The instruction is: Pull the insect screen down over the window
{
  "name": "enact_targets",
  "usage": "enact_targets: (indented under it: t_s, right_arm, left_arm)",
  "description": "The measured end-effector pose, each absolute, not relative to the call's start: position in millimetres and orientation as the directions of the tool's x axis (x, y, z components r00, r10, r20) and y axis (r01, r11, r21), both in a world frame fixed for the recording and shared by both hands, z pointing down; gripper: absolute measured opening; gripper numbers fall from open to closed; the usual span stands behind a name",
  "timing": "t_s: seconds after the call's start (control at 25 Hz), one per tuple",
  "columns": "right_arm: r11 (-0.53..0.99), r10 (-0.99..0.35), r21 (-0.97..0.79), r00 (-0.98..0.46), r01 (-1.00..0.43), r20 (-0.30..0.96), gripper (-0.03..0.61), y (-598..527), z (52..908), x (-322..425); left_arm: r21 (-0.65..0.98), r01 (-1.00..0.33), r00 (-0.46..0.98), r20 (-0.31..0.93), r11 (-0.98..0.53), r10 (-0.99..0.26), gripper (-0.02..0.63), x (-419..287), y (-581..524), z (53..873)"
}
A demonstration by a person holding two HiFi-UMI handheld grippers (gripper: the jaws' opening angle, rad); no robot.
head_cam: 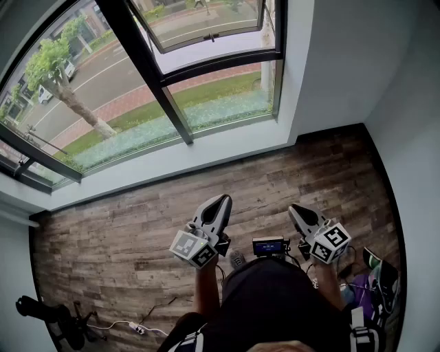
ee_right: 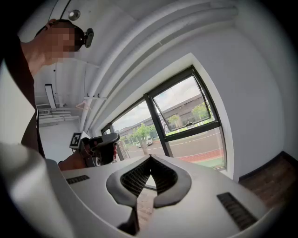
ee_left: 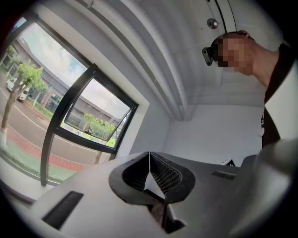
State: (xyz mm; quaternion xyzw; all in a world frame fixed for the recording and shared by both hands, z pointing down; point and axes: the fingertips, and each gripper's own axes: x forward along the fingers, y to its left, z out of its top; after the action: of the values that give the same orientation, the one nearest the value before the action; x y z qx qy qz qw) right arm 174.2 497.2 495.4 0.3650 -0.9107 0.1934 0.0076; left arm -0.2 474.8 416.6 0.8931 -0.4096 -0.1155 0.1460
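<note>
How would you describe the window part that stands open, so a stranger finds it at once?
Start at the big dark-framed window above the wooden floor. Right of its thick slanted post there are two panes, one above the other. The open sash is the upper one: unlike the pane below, it is tilted outward.

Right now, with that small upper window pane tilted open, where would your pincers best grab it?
Probably the small dark handle midway along the open sash's bottom rail, reached from inside and below. That lower edge seems the free, swinging one, and the handle is the only narrow part jaws could close round.
</note>
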Motion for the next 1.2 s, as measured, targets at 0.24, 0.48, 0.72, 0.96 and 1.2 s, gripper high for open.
enact_targets:
  t_s: [0.24, 0.48, 0.72, 0.96, 1.2]
  right_arm:
    - [0.645, -0.677, -0.349, -0.720, -0.680, 0.150, 0.007, 489.6, 492.4, 177.6]
    - [0.641, -0.682, -0.349, -0.716, -0.683, 0.150, 0.007, 488.1, 492.8, 180.9]
    - [0.648, -0.681, -0.339, -0.718, -0.682, 0.145, 0.008, 490.5, 486.1, 180.0]
    - [0.669, -0.657, -0.347, -0.741, -0.657, 0.137, 0.007, 489.9, 484.7, 170.0]
    - [0.659, -0.653, -0.363, -0.741, -0.658, 0.158, 0.008, 501.8, 485.9, 164.6]
  left_arm:
    - [0.351, -0.692, 0.647, -0.087, -0.631, -0.757, 0.011, 2.6, 466.9, 415.8]
    - [0.354, -0.686, 0.653, -0.084, -0.635, -0.752, 0.009, 6.9, 466.0, 417.6]
    - [0.351, -0.693, 0.645, -0.089, -0.629, -0.759, 0.009, 2.9, 470.6, 411.9]
    - [0.352, -0.709, 0.626, -0.084, -0.611, -0.775, 0.009, -7.6, 469.9, 412.6]
    - [0.376, -0.713, 0.612, -0.078, -0.592, -0.787, 0.009, -18.5, 480.4, 416.9]
